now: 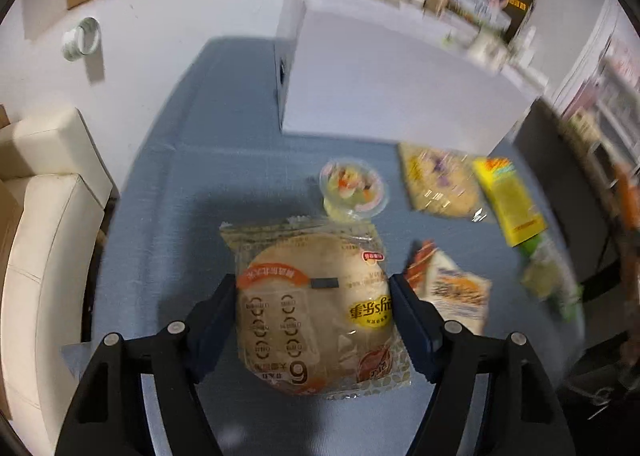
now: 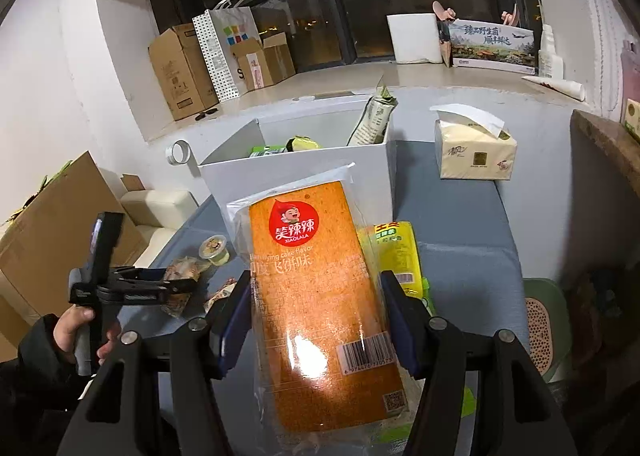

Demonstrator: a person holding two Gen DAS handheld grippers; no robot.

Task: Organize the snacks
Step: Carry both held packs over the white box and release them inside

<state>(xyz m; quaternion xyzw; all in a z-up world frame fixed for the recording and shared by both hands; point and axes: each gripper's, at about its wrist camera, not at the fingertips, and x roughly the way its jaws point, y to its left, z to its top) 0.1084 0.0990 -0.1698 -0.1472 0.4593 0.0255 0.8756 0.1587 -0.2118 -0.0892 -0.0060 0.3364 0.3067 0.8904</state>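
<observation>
Clamping the orange cake packet (image 2: pixel 316 296) in the right gripper (image 2: pixel 316 320), lifted short of the white bin (image 2: pixel 296 171). Straddling the round flatbread packet (image 1: pixel 316 312) on the bench (image 1: pixel 192 183) with left gripper (image 1: pixel 314 320), jaws at its edges, pressure unclear. Leaving jelly cup (image 1: pixel 354 189), yellow packet (image 1: pixel 508 199) and others still unsorted. Holding several snacks in the bin already, mostly hidden; blurring right-hand items.

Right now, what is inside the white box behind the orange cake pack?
Inside the white box a green-and-white packet, a yellow-green packet and an upright pale pouch show above the rim. The front wall hides whatever lies lower.
</observation>
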